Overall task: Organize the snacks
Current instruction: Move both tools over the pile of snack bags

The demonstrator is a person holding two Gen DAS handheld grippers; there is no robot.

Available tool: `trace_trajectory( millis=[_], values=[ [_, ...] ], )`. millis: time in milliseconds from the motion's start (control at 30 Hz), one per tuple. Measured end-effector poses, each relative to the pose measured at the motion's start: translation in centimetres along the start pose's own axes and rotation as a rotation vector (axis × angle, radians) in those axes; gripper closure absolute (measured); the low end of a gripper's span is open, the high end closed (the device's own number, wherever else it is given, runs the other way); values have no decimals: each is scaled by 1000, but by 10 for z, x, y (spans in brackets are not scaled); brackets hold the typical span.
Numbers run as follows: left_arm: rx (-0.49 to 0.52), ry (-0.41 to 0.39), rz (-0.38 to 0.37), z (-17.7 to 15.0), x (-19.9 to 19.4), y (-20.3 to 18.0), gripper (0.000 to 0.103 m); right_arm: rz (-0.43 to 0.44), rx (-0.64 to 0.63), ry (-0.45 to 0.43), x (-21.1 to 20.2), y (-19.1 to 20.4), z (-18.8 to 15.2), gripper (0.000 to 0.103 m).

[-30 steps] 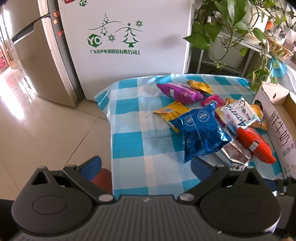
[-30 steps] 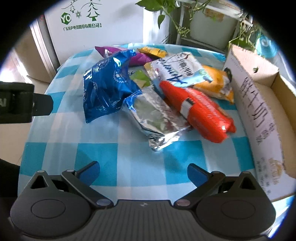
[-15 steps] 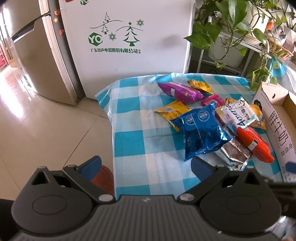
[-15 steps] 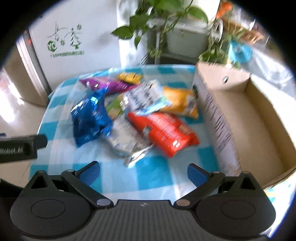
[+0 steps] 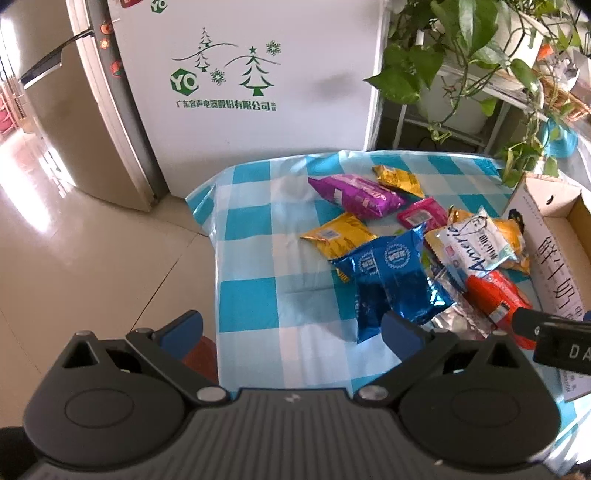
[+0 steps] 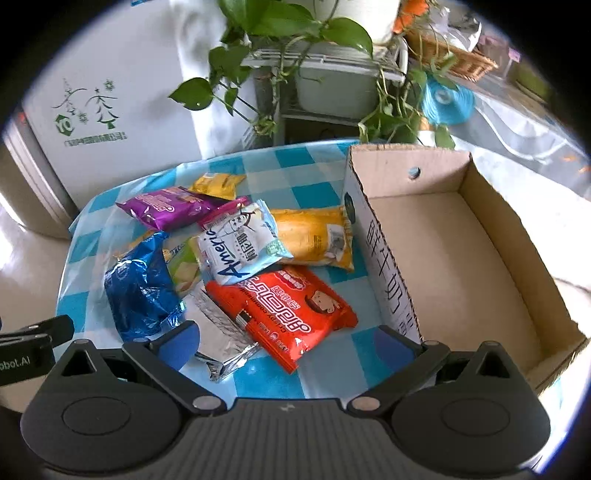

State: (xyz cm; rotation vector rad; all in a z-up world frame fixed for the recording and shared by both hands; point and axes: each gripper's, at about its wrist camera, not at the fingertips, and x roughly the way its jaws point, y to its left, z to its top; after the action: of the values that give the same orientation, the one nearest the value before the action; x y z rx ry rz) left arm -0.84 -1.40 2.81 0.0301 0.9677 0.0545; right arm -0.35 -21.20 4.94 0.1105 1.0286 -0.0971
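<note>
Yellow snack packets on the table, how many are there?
3 visible. One small packet at the far edge, one big packet beside the box, one left of the blue bag. Others may be hidden in the pile.

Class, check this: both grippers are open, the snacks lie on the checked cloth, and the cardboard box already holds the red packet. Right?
Not quite. The right wrist view shows the cardboard box empty; the red packet lies on the checked cloth beside it. The rest stands.

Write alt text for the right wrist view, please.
Open right gripper hovers over a pile of snack packets on a blue-checked tablecloth, nearest an orange-red packet. An empty cardboard box sits to the right; potted plants stand behind.
</note>
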Motion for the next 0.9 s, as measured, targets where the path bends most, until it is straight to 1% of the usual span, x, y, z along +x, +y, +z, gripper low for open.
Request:
trace_trajectory(
  millis=[67, 167, 367, 567, 900],
  values=[
    [2, 7, 8, -2, 3, -2, 1, -1, -14, 4, 2, 5, -1, 0],
    [-21, 22, -9, -3, 7, -1, 1, -20, -36, 15, 5, 10, -2, 0],
    [-19, 33, -11, -8, 10, -6, 1, -34, -41, 25, 8, 16, -3, 0],
    [-11, 26, 2, -9, 10, -9, 1, -48, -59, 18, 8, 20, -4, 0],
    [-10, 23, 14, -10, 10, -11, 1, -45, -59, 19, 9, 20, -4, 0]
  ],
)
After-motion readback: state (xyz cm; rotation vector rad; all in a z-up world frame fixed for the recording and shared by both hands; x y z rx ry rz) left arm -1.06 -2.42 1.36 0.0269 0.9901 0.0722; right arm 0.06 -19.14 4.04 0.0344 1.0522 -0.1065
